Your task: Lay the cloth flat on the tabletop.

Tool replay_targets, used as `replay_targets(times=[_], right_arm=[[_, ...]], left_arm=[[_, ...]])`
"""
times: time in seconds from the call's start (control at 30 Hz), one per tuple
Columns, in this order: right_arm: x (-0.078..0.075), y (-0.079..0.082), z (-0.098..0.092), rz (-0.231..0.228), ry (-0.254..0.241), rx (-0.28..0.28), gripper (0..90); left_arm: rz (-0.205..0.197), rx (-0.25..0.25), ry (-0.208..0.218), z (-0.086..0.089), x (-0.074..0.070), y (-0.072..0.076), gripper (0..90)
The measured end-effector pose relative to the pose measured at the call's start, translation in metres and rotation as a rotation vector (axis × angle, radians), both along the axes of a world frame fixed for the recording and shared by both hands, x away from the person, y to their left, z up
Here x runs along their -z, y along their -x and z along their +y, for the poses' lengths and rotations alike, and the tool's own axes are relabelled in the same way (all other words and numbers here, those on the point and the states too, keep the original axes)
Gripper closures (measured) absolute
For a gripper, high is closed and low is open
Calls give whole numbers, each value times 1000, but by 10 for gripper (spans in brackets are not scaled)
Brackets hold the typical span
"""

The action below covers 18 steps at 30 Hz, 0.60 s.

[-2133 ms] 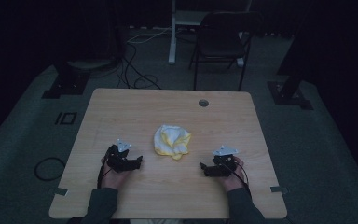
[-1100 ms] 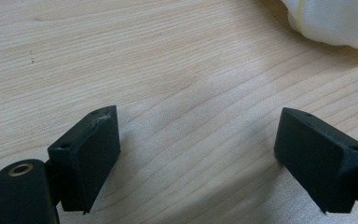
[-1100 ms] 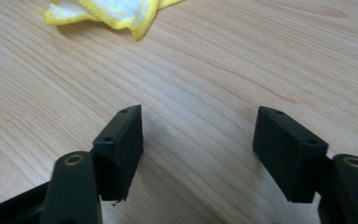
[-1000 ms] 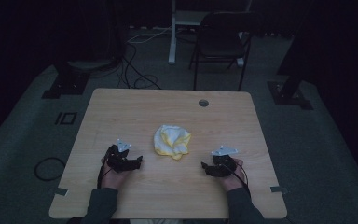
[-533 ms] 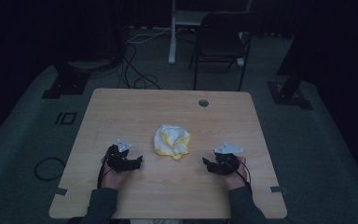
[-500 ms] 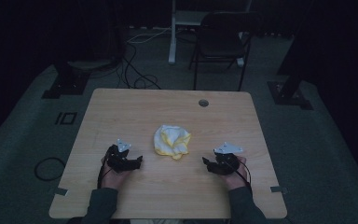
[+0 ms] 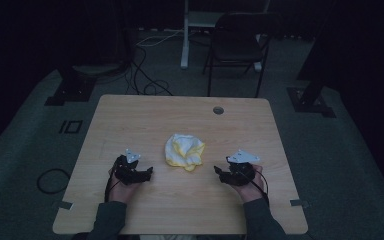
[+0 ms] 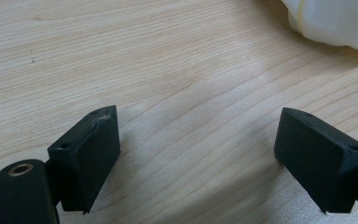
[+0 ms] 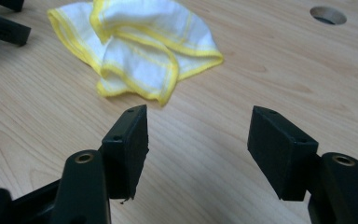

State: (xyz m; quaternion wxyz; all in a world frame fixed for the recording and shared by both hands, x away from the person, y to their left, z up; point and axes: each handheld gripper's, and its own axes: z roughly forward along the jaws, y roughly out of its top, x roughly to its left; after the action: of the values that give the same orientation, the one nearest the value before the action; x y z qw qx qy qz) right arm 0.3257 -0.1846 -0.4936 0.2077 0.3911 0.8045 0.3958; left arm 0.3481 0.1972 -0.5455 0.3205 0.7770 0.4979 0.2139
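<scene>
2 black grippers with blocky, screw-holed fingers [image 9: 129, 140], grey triangular top plates, black cables, dark sleeves [image 7: 111, 220]

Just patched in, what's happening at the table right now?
A person sits at a wooden table with a gripper in each hand. A crumpled white cloth with yellow edging lies between them, untouched. The left gripper and the right gripper both have their jaws open with nothing between them. The right gripper view looks toward the cloth's near edge, so a grab there seems likely next.

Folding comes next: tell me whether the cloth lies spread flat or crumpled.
Crumpled: the cloth sits bunched on the table, its yellow hem looping over itself.
</scene>
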Motion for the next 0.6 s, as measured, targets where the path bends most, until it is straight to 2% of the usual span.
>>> replay_targets(times=[0.27,0.6], right_arm=[[-8,-4,7,-15,1,-13,381],[-11,-9,18,-31,-9,-21,404]], left_arm=[[0,0,0,0,0,0,147],[0,0,0,0,0,0,147]])
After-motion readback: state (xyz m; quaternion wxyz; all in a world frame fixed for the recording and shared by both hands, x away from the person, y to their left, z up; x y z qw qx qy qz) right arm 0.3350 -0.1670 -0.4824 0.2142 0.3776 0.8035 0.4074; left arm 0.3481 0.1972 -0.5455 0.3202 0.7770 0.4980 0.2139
